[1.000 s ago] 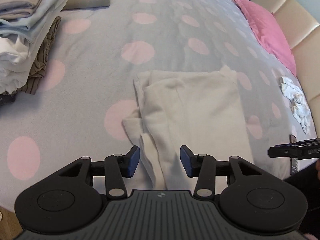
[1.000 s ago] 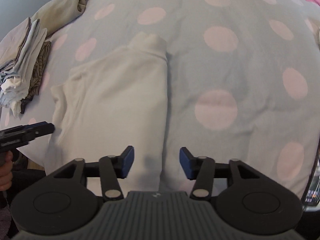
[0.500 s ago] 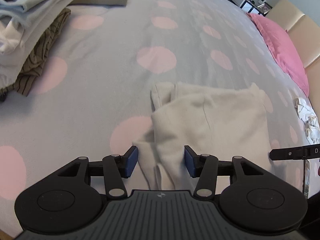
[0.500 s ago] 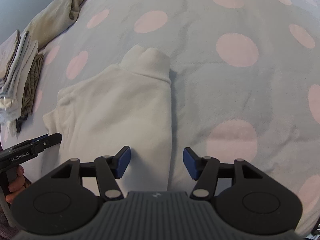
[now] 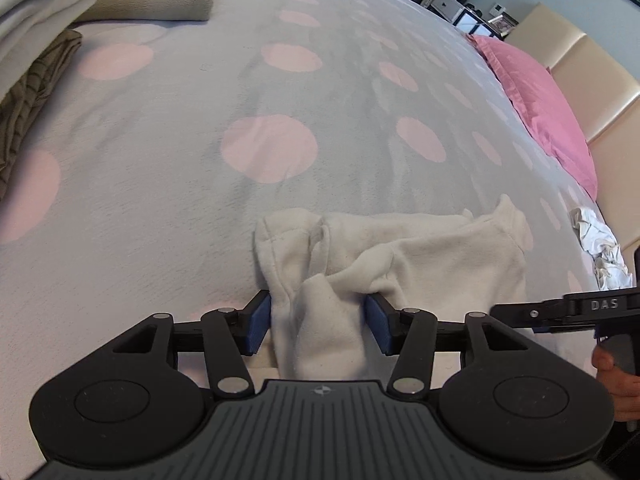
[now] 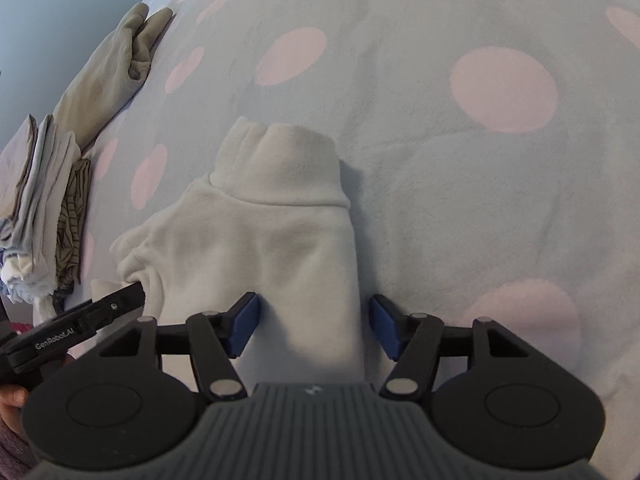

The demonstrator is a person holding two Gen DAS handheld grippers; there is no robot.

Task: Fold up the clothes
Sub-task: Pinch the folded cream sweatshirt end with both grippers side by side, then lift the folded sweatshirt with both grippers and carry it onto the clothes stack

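A cream fleece garment [image 5: 420,256], soft and nappy with a thick ribbed cuff or hem band [image 6: 280,168] at its far end, lies folded on a pale grey plush bedspread [image 5: 160,184] printed with large pink dots. In the left wrist view the left gripper [image 5: 318,324] straddles a bunched, rumpled corner of the fleece, its blue pads [image 5: 258,322] set either side of the fabric with the cloth filling the gap; whether they press on it or merely flank it cannot be told. The right gripper [image 6: 312,326] stands spread, its pads clear of the cloth: the garment's smooth near edge runs between them, and a strip of bedspread shows beside the right-hand pad. At ten o'clock in the right wrist view sits a stack of folded clothes [image 6: 36,216], white, pale blue and brown-striped layers, with a limp khaki garment [image 6: 116,68] beyond it at eleven. In the left wrist view a pink pillow [image 5: 540,100] lies at two o'clock against a beige padded headboard [image 5: 580,64], and a crumpled white cloth [image 5: 600,248] rests at three o'clock, just past the right gripper's black finger.
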